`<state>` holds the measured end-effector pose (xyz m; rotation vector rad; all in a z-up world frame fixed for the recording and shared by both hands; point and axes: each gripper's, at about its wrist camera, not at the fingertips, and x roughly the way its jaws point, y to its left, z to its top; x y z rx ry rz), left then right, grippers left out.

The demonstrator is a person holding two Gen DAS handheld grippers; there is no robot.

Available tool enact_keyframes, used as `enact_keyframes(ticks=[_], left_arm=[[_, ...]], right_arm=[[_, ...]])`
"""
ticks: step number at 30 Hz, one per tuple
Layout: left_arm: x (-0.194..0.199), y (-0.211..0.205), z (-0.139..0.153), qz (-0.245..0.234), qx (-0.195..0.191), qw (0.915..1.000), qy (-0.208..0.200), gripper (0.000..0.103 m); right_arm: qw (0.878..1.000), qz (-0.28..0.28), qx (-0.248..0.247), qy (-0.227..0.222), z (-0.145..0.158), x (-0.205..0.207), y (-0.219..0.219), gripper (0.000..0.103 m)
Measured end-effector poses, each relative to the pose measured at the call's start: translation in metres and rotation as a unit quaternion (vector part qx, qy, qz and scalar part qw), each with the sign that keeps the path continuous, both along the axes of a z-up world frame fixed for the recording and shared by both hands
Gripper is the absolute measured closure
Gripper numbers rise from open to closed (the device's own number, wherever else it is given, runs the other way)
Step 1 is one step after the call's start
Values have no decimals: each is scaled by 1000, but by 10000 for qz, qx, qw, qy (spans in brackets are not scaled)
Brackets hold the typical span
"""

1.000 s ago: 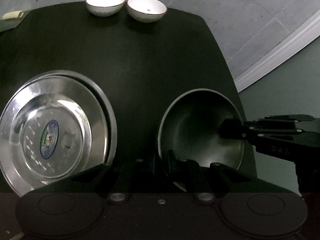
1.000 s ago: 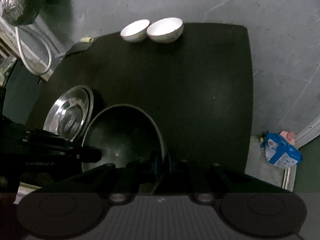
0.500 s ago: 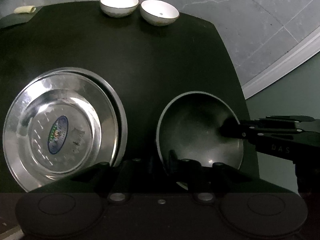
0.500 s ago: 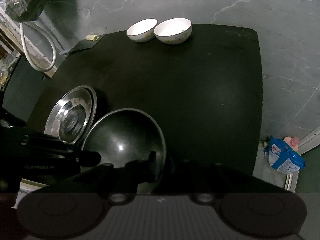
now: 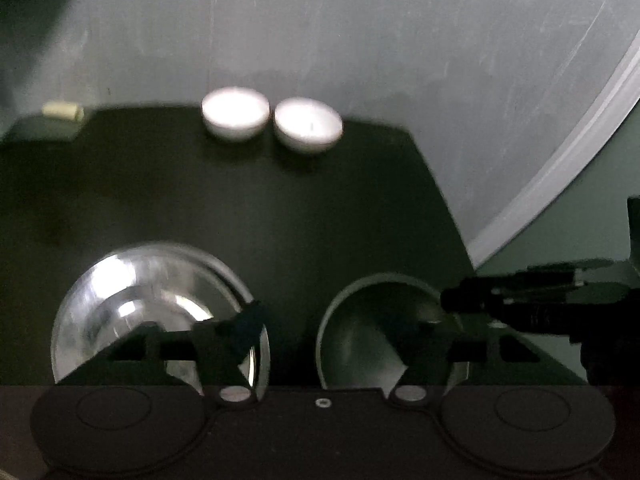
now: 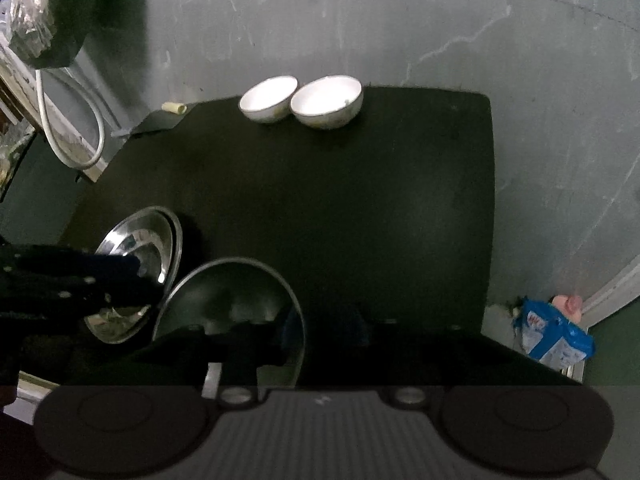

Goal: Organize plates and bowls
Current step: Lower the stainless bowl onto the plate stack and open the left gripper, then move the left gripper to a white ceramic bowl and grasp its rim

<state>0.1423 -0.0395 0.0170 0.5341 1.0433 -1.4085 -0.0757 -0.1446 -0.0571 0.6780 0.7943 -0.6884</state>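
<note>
A dark bowl (image 6: 230,308) is seen at the near edge of the black table (image 6: 360,208), just right of a pair of stacked steel plates (image 6: 140,248), while two white bowls (image 6: 300,100) are set side by side at the far edge, well apart from the rest. The jaws of the left gripper (image 5: 328,332) are opening: its fingers are spread to either side, one in front of the steel plates and one over the dark bowl's near rim, and nothing is pinched between them. The jaws of the right gripper (image 6: 320,328) are opening as well; the dark bowl's right rim is seen to pass between its fingers, but no pressing of the pads on it can be made out, so the bowl is judged to be released and resting on the table. The white bowls lie straight ahead of both grippers, across the table; neither hand is clearly nearer, and a far reach is judged to be needed.
</note>
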Motion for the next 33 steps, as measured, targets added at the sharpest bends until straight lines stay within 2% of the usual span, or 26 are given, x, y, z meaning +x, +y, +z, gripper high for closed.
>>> enact_keyframes(ticks=[3,5,8,11,14,15,17,19,24,27,30,33], left_arm=[[3,-2,8,45,-301,9995,17,17],[6,-4,10,154,-415,9990,107,1],[8,-8,12,364,-681,9969,151,1],[8,-15,11,472,-790,9958,36,1],[10,-21,11,654,-958,9932,-51,1],[11,-23,12,779,-1037,9915,-87,1],[16,-25,13,1114,-1195,9865,-125,1],[21,-29,12,1337,-1309,9823,-97,1],[21,-38,17,1533,-1369,9767,-612,1],[20,-42,17,1727,-1149,9716,-1137,1],[15,-50,16,2099,-928,9536,-1950,1],[8,-50,20,2357,-983,9304,-2630,1]], right_arm=[[9999,32,-104,-73,7,0,-2,59],[9998,61,-183,-86,11,1,-2,53],[9995,59,-285,-90,16,3,-4,43],[9992,11,-390,-70,19,5,-7,34],[9986,-34,-528,-81,23,9,-11,18],[9982,-67,-594,-98,25,10,-12,11],[9968,-211,-751,-158,28,10,-15,2],[9954,-348,-855,-246,30,11,-20,0],[9907,-566,-1158,-432,37,12,-29,0],[9888,-680,-1256,-426,39,14,-35,0],[9882,-798,-1228,-448,37,15,-40,0],[9885,-823,-1182,-464,35,15,-44,0]])
